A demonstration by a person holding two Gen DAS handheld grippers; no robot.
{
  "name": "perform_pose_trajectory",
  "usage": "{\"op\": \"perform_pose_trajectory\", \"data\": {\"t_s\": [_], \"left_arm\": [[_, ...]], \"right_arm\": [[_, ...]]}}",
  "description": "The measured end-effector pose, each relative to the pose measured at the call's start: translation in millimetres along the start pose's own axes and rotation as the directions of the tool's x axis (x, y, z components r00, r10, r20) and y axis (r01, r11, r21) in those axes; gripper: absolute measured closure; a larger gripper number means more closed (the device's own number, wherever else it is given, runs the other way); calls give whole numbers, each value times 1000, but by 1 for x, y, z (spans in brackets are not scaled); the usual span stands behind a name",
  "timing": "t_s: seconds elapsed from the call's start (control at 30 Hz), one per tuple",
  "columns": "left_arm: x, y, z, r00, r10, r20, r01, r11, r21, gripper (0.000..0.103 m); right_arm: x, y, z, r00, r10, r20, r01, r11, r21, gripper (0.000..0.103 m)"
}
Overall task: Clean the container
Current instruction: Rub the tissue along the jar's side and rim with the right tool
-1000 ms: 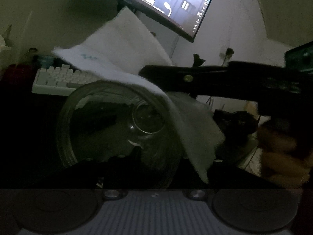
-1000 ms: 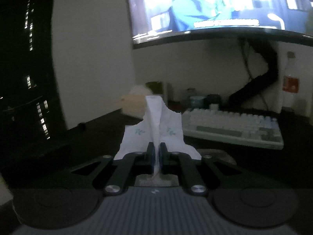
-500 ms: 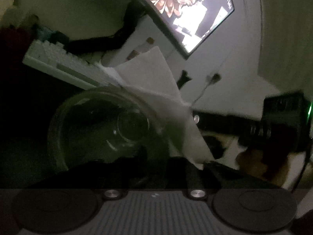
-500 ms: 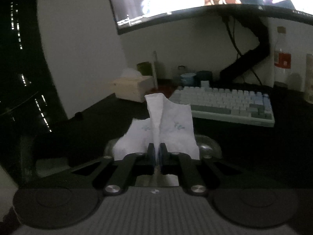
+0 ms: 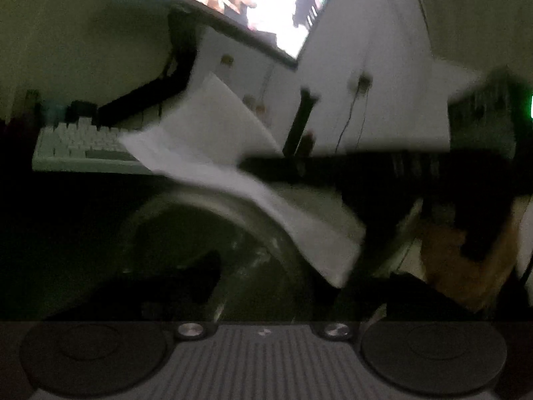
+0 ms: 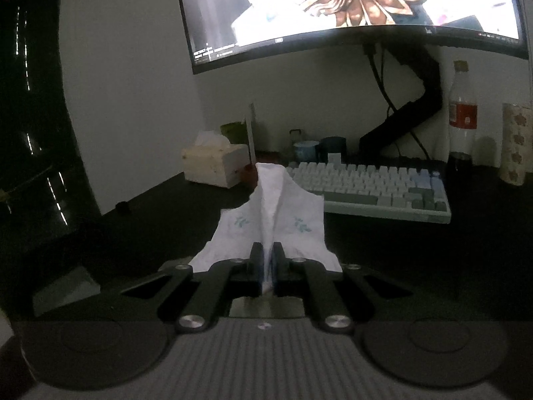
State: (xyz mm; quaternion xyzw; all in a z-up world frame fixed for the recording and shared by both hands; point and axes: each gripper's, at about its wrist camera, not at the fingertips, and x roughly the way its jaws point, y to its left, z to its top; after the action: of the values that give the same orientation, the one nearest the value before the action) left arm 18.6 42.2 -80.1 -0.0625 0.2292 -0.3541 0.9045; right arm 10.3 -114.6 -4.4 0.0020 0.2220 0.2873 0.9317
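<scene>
Dim desk (image 6: 483, 233) — right gripper (image 6: 266, 260) pinches tissue (image 6: 276, 213); left gripper's (image 5: 266, 300) fingers unclear — no legible writing.

Crinkled paper tissue (image 6: 271, 220), clear glass container (image 5: 213, 233)

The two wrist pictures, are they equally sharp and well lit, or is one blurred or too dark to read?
Left wrist view: smeared by motion and very dark, so the glass jar and the tissue have soft edges, and the left tongs are lost in shadow. Right wrist view: sharper, though dim; the right tongs pinch the tissue clearly, and the bright monitor is overexposed.
</scene>
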Motion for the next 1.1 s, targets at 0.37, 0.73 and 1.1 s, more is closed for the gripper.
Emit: {"op": "perform_pose_trajectory", "data": {"t_s": [0.37,0.73,1.1], "left_arm": [[6,3,-6,1000,-4,6,4,1000,3,44],[-1,10,-2,1000,3,21,-2,999,-38,15],[-7,24,6,999,22,30,-20,997,-77,1]], "right_arm": [[8,-8,-4,991,-131,35,133,990,-44,92],[14,-21,-1,993,-115,21,115,993,-36,92],[9,12,-13,997,33,74,-23,992,-124,93]]}}
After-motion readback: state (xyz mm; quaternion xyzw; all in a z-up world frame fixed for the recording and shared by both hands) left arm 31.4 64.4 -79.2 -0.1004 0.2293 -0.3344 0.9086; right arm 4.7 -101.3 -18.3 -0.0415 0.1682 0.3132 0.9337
